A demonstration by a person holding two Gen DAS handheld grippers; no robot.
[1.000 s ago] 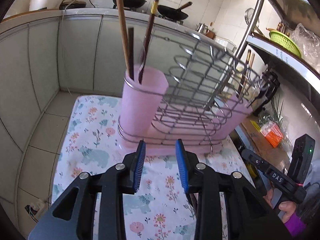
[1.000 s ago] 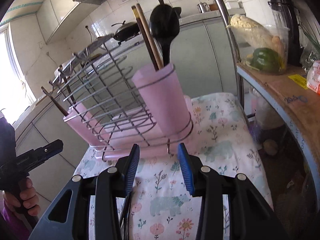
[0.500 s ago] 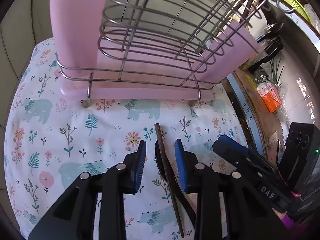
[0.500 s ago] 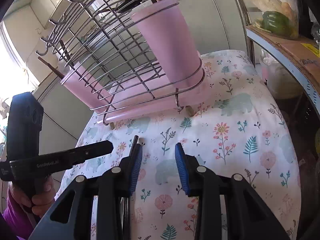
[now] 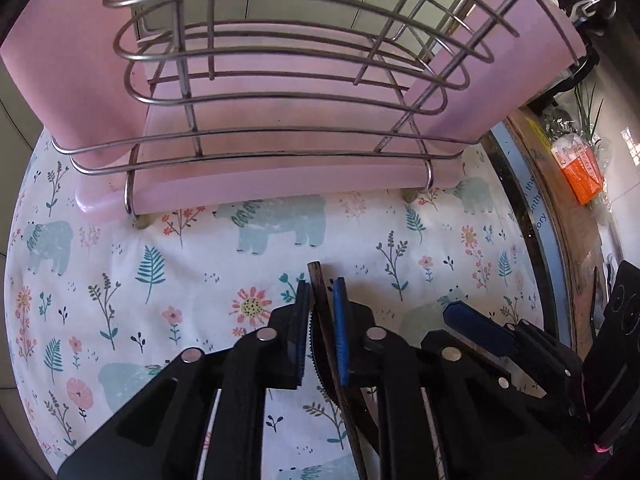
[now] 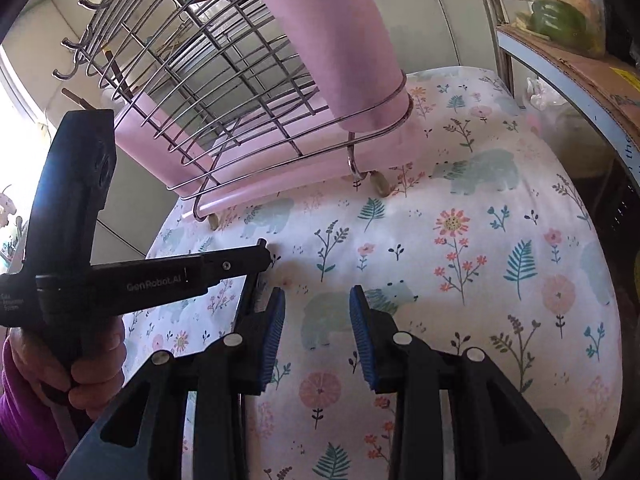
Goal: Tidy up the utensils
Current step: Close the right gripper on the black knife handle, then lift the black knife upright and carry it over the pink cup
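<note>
Dark wood between blue pads — that was what my left gripper (image 5: 322,312) had: a chopstick (image 5: 320,300) lying flat on the floral cloth (image 5: 168,272), near the middle of the bench, its tip poking just past the fingertips. The jaws had just been closing and pressed on that stick from both sides. A second dark utensil lay right beside it; I could not tell what kind. My right gripper (image 6: 318,332) hovered over the cloth, jaws apart with nothing between them. The wire rack (image 5: 288,92) with its pink cups (image 6: 332,48) stood along the bench's far edge.
</note>
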